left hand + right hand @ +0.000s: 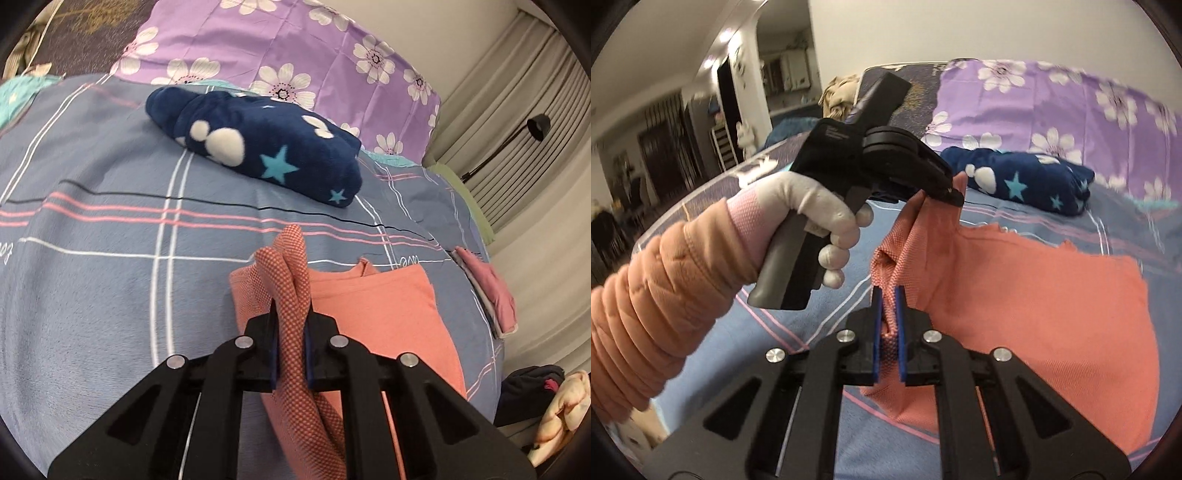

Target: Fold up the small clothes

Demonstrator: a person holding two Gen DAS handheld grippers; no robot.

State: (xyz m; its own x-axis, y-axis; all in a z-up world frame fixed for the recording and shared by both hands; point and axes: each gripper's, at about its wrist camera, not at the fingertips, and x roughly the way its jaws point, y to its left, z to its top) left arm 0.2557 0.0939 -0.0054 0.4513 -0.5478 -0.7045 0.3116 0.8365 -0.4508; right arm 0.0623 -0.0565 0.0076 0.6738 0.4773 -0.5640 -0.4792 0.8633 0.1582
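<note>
The left claw (pixel 290 325) is clamping a bunched edge of the coral-orange knit garment (pixel 388 314), its blue-padded jaws pressing together on the checked, mesh-like fabric. The right claw (pixel 889 321) is gripping another gathered edge of the same garment in the same way, jaws closed tight on the cloth. In the right wrist view a gloved hand (pixel 820 218) (white glove, pink cuff, quilted peach sleeve (pixel 646 299)) is holding the left claw's handle, with the garment's corner hanging from its tip. The rest of the garment is lying spread on the blue plaid bedsheet (pixel 110 277). A folded navy fleece with stars (pixel 266 147) is resting farther up the bed, near the purple floral pillow (pixel 295 44). A small folded pink cloth (pixel 487 291) is lying at the bed's right edge.
</note>
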